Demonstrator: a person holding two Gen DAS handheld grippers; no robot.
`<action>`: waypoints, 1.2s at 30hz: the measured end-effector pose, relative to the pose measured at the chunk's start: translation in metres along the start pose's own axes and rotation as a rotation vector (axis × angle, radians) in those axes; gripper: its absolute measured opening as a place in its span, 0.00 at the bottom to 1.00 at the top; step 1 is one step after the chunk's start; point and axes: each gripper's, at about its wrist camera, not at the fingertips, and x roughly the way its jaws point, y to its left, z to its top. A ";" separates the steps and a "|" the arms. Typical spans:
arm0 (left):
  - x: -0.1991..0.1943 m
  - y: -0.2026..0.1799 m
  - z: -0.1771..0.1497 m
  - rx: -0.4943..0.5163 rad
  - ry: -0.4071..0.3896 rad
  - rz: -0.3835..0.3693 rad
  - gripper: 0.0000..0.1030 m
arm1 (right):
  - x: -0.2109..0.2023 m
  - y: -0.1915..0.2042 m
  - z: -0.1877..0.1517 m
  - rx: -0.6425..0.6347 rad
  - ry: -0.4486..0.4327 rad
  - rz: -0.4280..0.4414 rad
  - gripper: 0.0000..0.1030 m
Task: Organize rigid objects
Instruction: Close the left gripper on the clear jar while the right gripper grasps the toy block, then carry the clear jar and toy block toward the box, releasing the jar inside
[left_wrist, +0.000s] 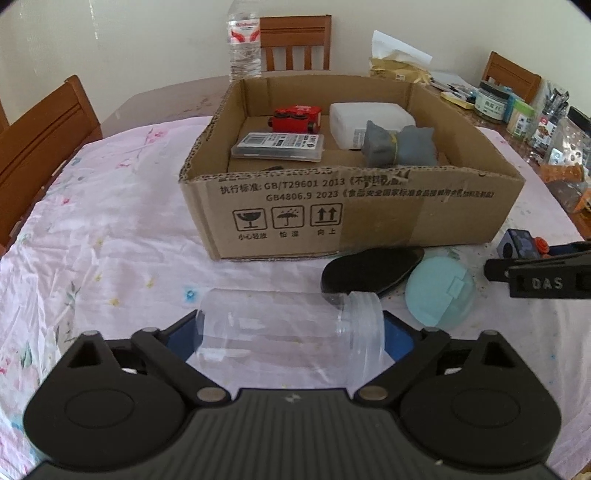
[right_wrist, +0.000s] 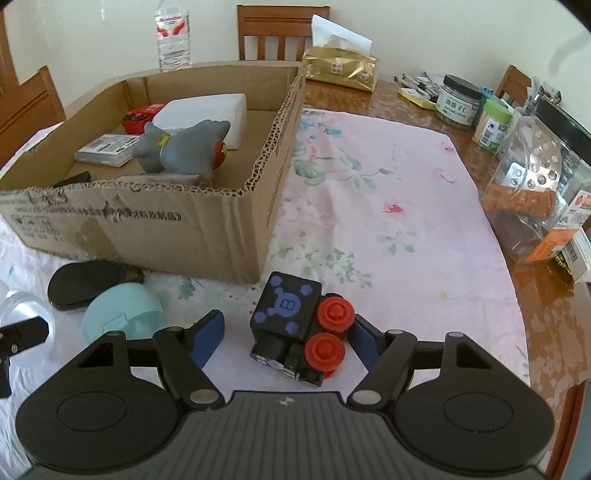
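A clear plastic jar (left_wrist: 291, 332) lies on its side on the floral cloth, and my left gripper (left_wrist: 290, 339) is shut on it, one blue pad at its base and one at its threaded mouth. A black toy vehicle with red wheels (right_wrist: 295, 325) sits between the fingers of my right gripper (right_wrist: 284, 336). The right pad (right_wrist: 364, 341) is against the wheels; the left pad (right_wrist: 207, 332) stands clear of the toy. Behind stands an open cardboard box (left_wrist: 351, 221) holding a red toy car (left_wrist: 295, 118), a white box (left_wrist: 369, 122), a grey soft toy (left_wrist: 399, 146) and a flat case (left_wrist: 279, 146).
A black oval piece (left_wrist: 369, 273) and a teal round case (left_wrist: 439, 291) lie in front of the box. A water bottle (left_wrist: 243, 40) and tissue pack (right_wrist: 340, 66) stand behind it. Jars and clear containers (right_wrist: 535, 177) crowd the table's right edge. Wooden chairs surround the table.
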 end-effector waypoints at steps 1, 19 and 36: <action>0.000 0.000 0.000 0.002 0.000 -0.002 0.92 | 0.001 0.000 0.001 0.007 -0.003 -0.005 0.75; -0.002 0.008 0.005 0.015 0.019 -0.071 0.88 | -0.003 0.001 0.004 -0.006 -0.015 -0.037 0.54; -0.051 0.012 0.042 0.154 0.044 -0.205 0.88 | -0.054 -0.011 0.026 -0.179 -0.040 0.077 0.54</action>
